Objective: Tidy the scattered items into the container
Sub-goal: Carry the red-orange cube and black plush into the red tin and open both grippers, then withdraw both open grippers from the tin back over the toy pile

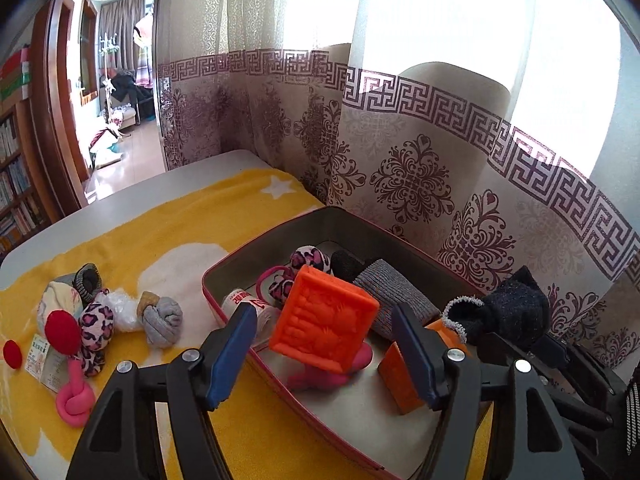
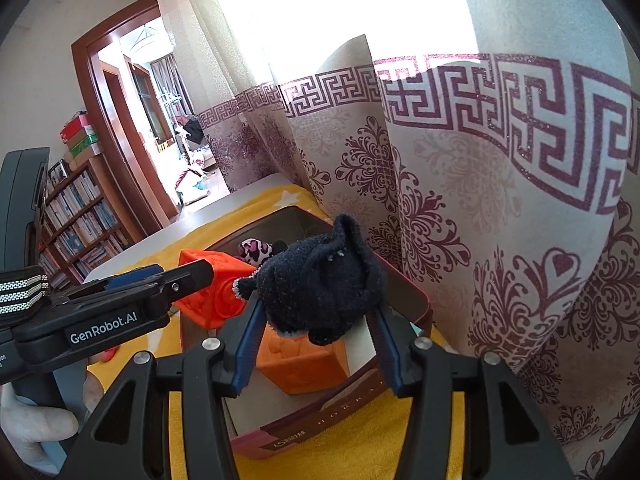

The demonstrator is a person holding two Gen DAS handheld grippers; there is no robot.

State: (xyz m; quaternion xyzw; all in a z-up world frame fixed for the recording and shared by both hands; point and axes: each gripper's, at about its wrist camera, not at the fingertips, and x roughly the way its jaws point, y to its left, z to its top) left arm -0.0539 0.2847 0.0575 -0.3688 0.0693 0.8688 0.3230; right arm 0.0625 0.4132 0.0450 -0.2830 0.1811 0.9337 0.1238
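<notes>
I'm seeing the yellow blanket (image 1: pixel 192 216) covering the table, the red-rimmed box (image 1: pixel 224 264) sitting on it by the curtain (image 1: pixel 400 160). Box is already holding rolled socks and two orange blocks; the upper orange block (image 1: pixel 324 322) is tilting between my left gripper (image 1: pixel 324 354) pads, jaws spread, not touching it. Right gripper (image 2: pixel 316 354) is pinching a black sock (image 2: pixel 320 284) above the box's near end. Leopard sock (image 1: pixel 96 320), grey sock (image 1: pixel 162 320), pink knot (image 1: pixel 74 404) are lying scattered left of the box.

A: Item: small printed paper card (image 1: pixel 43 361). Text was too small to read.
B: Item: pink-rimmed grey container (image 2: pixel 408 280). Its floor was largely hidden behind the bunched black knitted sock (image 2: pixel 320 284).
</notes>
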